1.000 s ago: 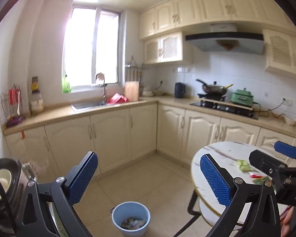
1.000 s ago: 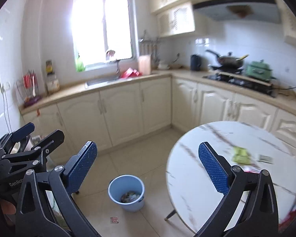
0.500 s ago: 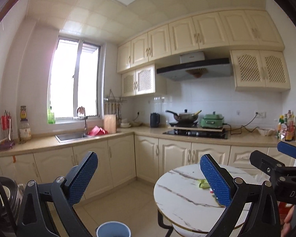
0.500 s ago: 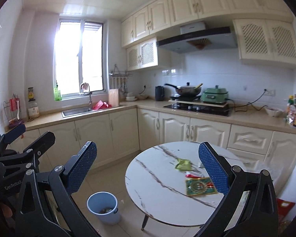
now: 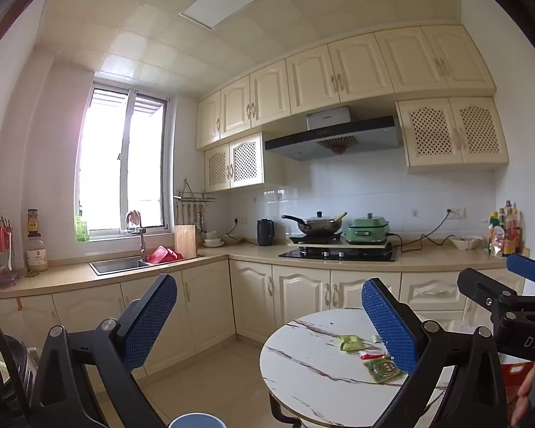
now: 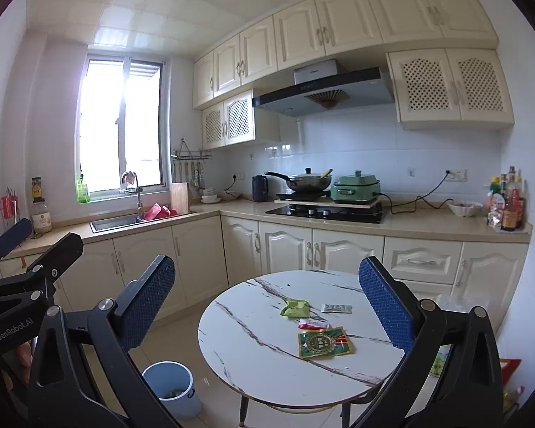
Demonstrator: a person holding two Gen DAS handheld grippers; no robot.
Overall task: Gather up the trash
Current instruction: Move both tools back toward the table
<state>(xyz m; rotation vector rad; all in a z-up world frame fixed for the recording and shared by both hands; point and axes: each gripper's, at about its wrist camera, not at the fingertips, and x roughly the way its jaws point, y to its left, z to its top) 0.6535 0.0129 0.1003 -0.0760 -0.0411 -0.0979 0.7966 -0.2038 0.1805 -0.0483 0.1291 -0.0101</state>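
Observation:
Several wrappers lie on the round marble table (image 6: pixel 253 349): a crumpled light-green wrapper (image 6: pixel 295 307), a small white sachet (image 6: pixel 336 308), a red packet (image 6: pixel 313 324) and a green-gold foil packet (image 6: pixel 324 342). The same green wrapper (image 5: pixel 351 342) and foil packet (image 5: pixel 384 368) show in the left wrist view. A blue bin (image 6: pixel 173 394) with scraps inside stands on the floor left of the table. My right gripper (image 6: pixel 267 306) is open and empty, held back from the table. My left gripper (image 5: pixel 269 324) is open and empty too.
Cream cabinets (image 6: pixel 196 249) run along the walls in an L, with a sink (image 6: pixel 114 222) under the window and a stove (image 6: pixel 326 212) holding a wok and a green pot. Bottles (image 6: pixel 506 203) stand at the counter's right end. Tiled floor lies between table and cabinets.
Both views have tilted upward and pulled back: the ceiling and upper cabinets came into view, and the table now shows whole with its wrappers. Both grippers stayed open.

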